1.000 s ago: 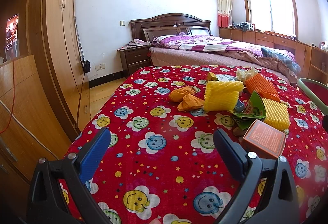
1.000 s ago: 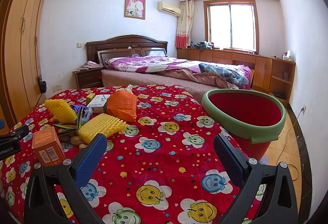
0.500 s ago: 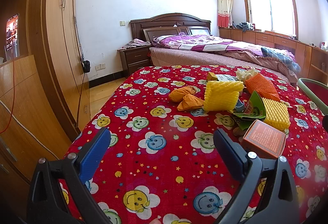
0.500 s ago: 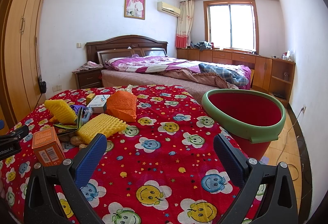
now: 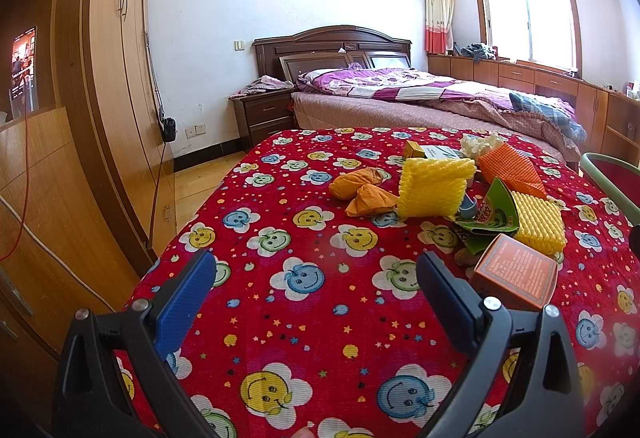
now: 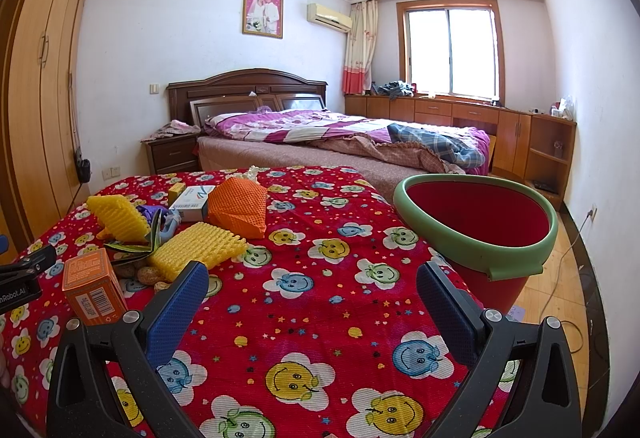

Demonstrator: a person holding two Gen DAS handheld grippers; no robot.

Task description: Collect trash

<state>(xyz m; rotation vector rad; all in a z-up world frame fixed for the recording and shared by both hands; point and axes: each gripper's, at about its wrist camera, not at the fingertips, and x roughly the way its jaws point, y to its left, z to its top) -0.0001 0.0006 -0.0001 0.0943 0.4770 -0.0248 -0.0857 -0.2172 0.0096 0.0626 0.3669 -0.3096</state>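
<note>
While both tools hang level over the near edge of the surface point(image 5: 304, 222), I see my left hand-held gripper point(image 5: 312, 278) spread wide with nothing between its blue pads point(image 5: 188, 290); it points across the red smiley-patterned cloth towards the trash pile, which lies ahead and to its right; nearest to it is an orange carton point(image 5: 516, 278), just beyond the right finger and apart from it; behind that sit a flat yellow foam net point(image 5: 538, 224), a green wrapper point(image 5: 496, 213), a standing yellow foam net point(image 5: 434, 187), two orange crumpled bags point(image 5: 362, 189) and an orange foam net point(image 5: 510, 171); my right hand-held gripper point(image 6: 312, 278) is likewise fully spread and empty, held low above the cloth and aimed down the middle of the surface; from this side the same carton point(image 6: 92, 288) stands just left of its left finger, not touching; the red bin with the green rim point(image 6: 478, 226) stands at the surface's right edge, ahead and right of this tool; part of the left tool shows at the far left of the right wrist view; a bed point(image 6: 344, 141) lies beyond the surface.
</note>
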